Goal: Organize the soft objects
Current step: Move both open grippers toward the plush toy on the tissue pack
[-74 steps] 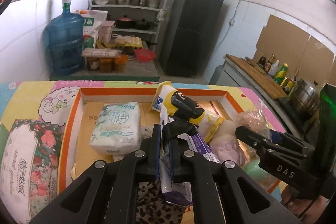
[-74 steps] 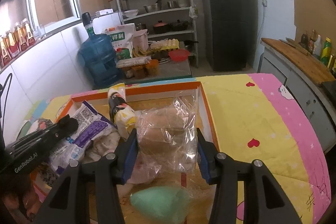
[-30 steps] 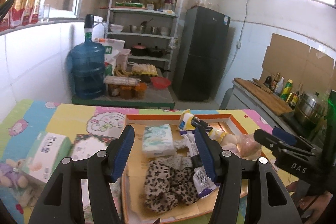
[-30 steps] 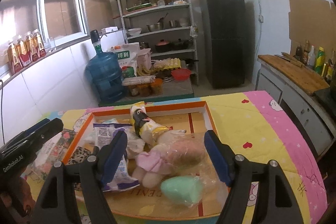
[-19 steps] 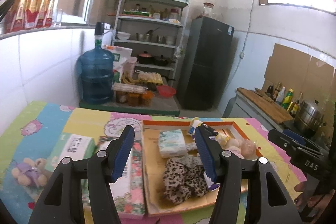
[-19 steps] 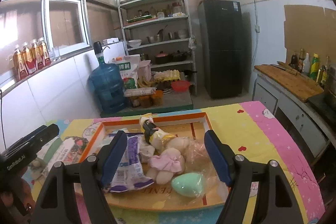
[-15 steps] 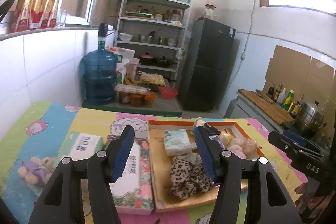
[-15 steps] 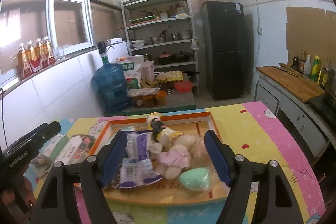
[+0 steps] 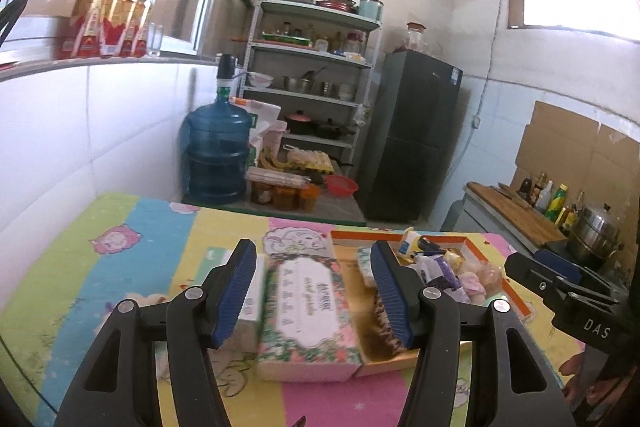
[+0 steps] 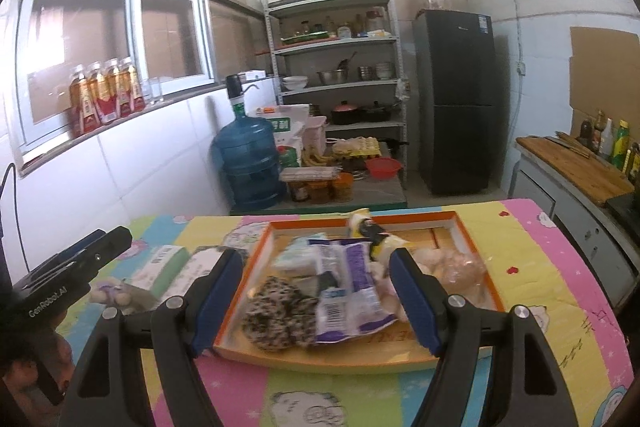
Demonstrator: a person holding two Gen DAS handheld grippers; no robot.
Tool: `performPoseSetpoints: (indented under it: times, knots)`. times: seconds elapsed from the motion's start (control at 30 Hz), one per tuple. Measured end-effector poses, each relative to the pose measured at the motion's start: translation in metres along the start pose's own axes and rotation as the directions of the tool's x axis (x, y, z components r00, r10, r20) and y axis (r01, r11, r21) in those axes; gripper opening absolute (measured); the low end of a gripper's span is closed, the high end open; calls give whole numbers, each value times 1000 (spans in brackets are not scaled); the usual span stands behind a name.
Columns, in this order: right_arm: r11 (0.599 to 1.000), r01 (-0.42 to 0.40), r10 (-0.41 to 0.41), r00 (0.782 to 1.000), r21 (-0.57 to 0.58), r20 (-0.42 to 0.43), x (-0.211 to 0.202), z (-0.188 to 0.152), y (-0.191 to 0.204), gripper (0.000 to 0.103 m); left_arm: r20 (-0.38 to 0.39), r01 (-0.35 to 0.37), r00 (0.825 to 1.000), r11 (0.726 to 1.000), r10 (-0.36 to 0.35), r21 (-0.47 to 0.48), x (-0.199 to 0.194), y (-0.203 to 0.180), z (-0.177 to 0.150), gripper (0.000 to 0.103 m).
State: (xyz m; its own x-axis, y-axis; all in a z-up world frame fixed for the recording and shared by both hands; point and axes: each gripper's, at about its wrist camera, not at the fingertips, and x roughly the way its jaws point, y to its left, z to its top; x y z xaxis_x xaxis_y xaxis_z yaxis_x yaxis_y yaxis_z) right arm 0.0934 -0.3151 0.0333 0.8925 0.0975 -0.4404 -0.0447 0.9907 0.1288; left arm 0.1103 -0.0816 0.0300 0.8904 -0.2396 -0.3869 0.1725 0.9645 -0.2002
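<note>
While both tools hang above the cartoon-print mat (image 10: 532, 259), neither has hold of anything. Low in the left wrist view, the left gripper (image 9: 314, 293) stands with its blue-padded jaws spread wide, nothing between them but air; the floral tissue box (image 9: 306, 307) seen through the gap lies on the mat beyond, untouched. At the bottom of the right wrist view, the right gripper (image 10: 316, 295) is likewise wide open and empty, its fingers framing the contents of the orange-rimmed cardboard tray (image 10: 476, 251) from above without contact.

That tray sits in the middle of the right wrist view, holding the soft goods in a loose heap: a leopard-print cloth (image 10: 276, 311) at its near left corner, a purple-and-white plastic packet (image 10: 352, 291) lying across the centre, a white tissue pack (image 10: 298, 253) behind, a yellow-and-white pouch with a black cap (image 10: 370, 229) propped toward the far rim, and a clear bag of pale plush things (image 10: 456, 269) on the right.

Left of the tray, the floral box lies just beside its rim, then a green-and-white tissue box (image 10: 160, 263), and a small plush toy (image 10: 110, 293) near the left gripper's body.

Beyond the mat stand a blue water jug (image 10: 250, 163), a metal shelf rack (image 10: 340, 67) and a dark fridge (image 10: 454, 99).
</note>
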Motion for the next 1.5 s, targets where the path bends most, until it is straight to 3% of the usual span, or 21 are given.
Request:
performPoseSetpoints:
  times: [0.73, 0.87, 1.03, 1.23, 1.37, 1.5]
  knots:
    - [984, -131, 123, 990, -118, -72, 8, -26, 119, 76, 14, -137, 990, 986, 139, -96, -49, 132, -16, 61]
    - [967, -231, 219, 969, -109, -116, 18, -36, 143, 75, 9, -180, 983, 980, 181, -85, -54, 149, -23, 61]
    - [938, -310, 281, 942, -154, -182, 34, -52, 180, 75, -1, -220, 975, 969, 221, -113, -60, 173, -34, 61]
    - [881, -420, 363, 896, -218, -257, 55, -67, 228, 75, -20, -247, 969, 957, 247, -151, -60, 202, -40, 61]
    - [860, -453, 386, 879, -237, -278, 72, -70, 246, 75, -33, -246, 969, 957, 244, -153, -57, 211, -45, 61]
    - [849, -453, 376, 879, -270, -293, 86, -70, 261, 75, -48, -238, 971, 959, 233, -153, -51, 218, -49, 61]
